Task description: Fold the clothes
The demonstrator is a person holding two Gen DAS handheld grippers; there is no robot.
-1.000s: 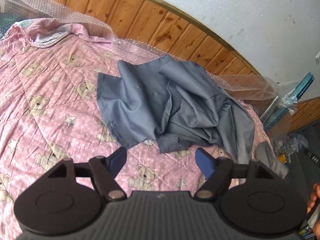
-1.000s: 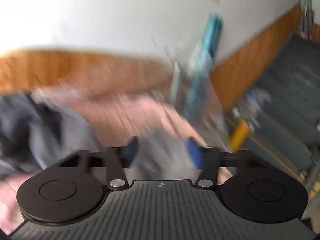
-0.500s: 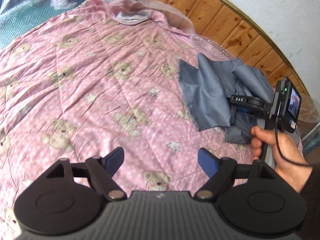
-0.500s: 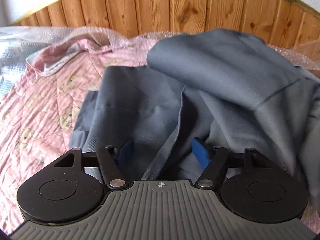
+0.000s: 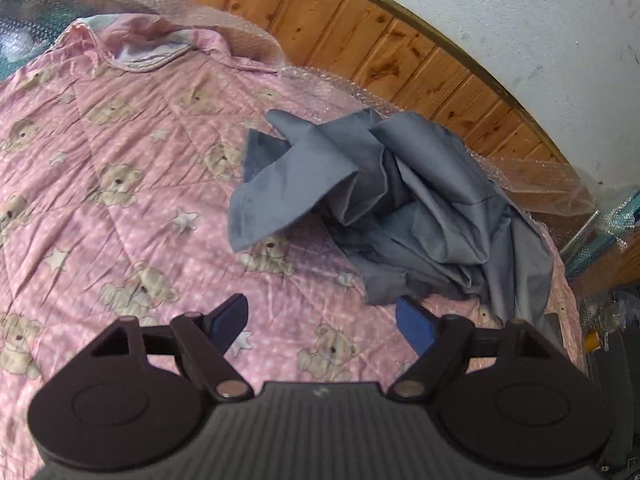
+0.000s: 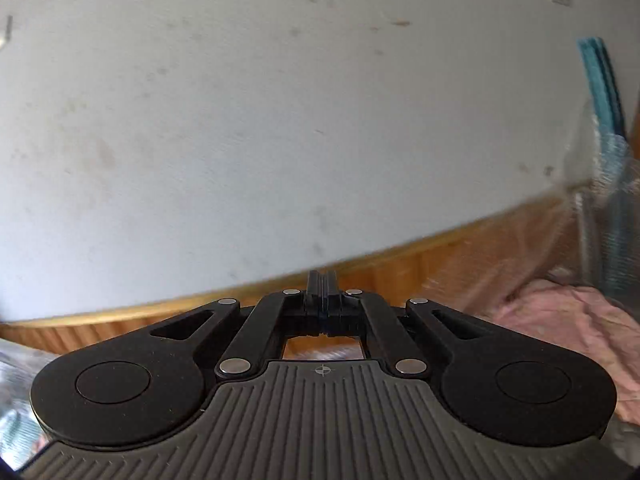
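Wood panelling (image 5: 400, 60) is running behind a bed, under a white wall (image 6: 280, 100). Pink teddy-bear quilt (image 5: 120, 168) is covering the bed, and a grey garment (image 5: 400, 208) is lying crumpled on it toward the panelling. Left claw (image 5: 324, 318) is hovering over bare quilt with its jaws standing wide and nothing between them; the garment is lying ahead and to the right, its near hem just beyond the right blue pad (image 5: 414, 322). Right claw (image 6: 322, 292) is pointing at the wall, its 2 fingers pressed together with no cloth showing between them.
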